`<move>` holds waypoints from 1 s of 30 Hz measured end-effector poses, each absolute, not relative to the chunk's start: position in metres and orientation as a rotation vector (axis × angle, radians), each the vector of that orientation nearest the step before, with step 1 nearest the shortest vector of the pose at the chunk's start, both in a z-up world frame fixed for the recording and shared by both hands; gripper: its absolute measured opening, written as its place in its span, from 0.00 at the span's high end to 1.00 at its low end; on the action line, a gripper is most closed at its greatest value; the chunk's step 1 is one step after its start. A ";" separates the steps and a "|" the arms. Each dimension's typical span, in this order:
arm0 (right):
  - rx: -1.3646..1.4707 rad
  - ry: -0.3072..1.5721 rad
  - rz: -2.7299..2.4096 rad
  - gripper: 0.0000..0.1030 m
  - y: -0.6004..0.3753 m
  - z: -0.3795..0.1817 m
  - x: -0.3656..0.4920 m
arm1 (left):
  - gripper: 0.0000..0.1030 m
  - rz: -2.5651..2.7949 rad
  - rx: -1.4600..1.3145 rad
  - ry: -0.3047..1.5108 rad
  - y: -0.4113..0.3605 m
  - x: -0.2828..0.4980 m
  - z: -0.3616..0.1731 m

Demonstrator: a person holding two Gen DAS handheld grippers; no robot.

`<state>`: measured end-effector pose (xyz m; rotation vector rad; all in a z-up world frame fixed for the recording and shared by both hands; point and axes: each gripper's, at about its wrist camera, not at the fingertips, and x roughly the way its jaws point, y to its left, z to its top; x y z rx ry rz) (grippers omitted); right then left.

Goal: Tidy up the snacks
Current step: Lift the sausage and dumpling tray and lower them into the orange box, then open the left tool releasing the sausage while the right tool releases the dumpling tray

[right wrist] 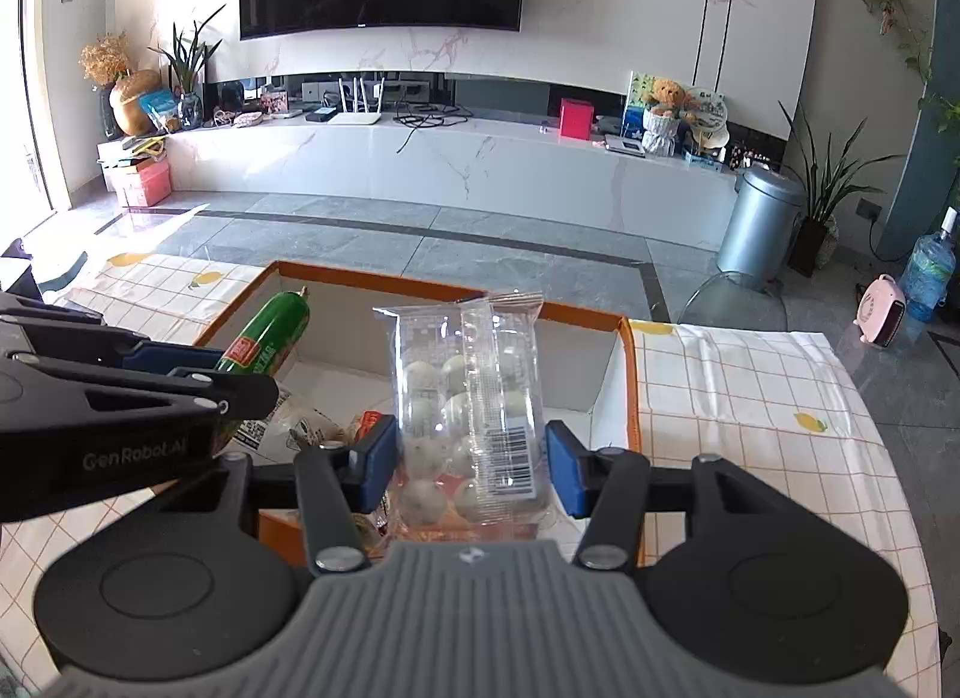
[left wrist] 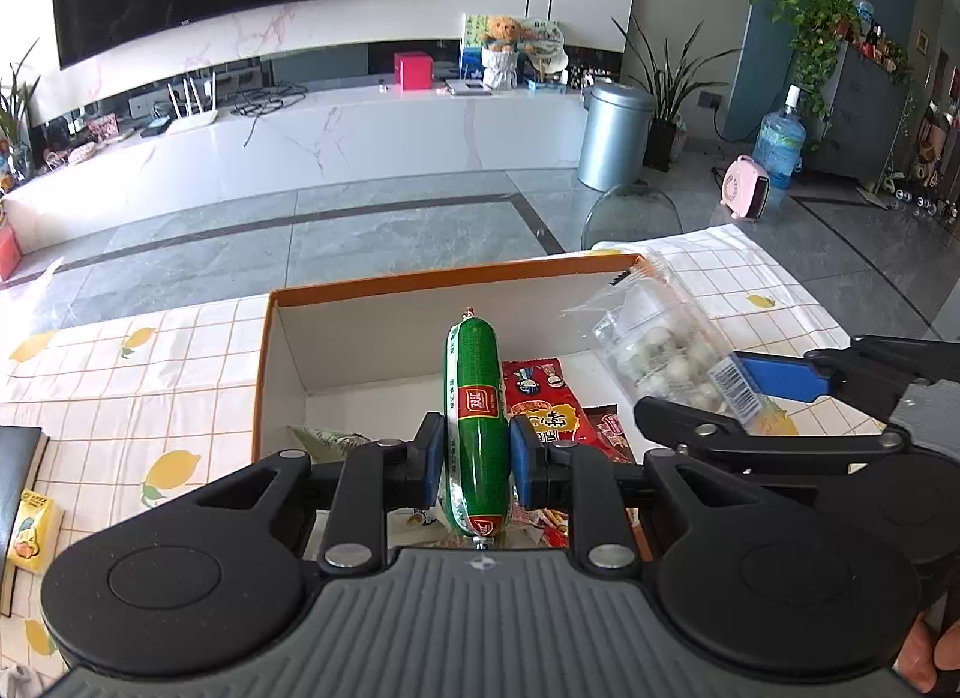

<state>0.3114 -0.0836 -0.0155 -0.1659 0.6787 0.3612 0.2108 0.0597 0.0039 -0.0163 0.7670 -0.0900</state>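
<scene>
My left gripper (left wrist: 478, 452) is shut on a green sausage (left wrist: 477, 398) with red labels, held lengthwise above the orange-rimmed white box (left wrist: 288, 362). My right gripper (right wrist: 471, 461) is shut on a clear pack of white round sweets (right wrist: 465, 398) with a barcode, also over the box (right wrist: 606, 392). In the left wrist view the right gripper (left wrist: 744, 398) and its clear pack (left wrist: 660, 350) hang at the box's right side. In the right wrist view the left gripper's arm and the sausage (right wrist: 270, 338) show at the left. Red snack packets (left wrist: 540, 398) lie inside the box.
The box stands on a table with a white checked lemon-print cloth (left wrist: 150, 398). A small yellow carton (left wrist: 33, 530) and a dark book (left wrist: 18, 458) lie at the table's left edge. A clear chair back (left wrist: 633, 215) stands beyond the far edge. A hand (left wrist: 930, 656) holds the right gripper.
</scene>
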 end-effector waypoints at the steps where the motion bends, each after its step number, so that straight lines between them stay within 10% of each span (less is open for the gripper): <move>1: -0.170 0.693 0.362 0.51 -0.080 -0.019 0.319 | 0.76 -0.090 -0.022 0.783 0.061 0.216 0.000; 30: -0.460 0.948 0.377 0.48 -0.045 -0.106 0.402 | 0.76 -0.043 0.022 1.039 0.070 0.279 -0.071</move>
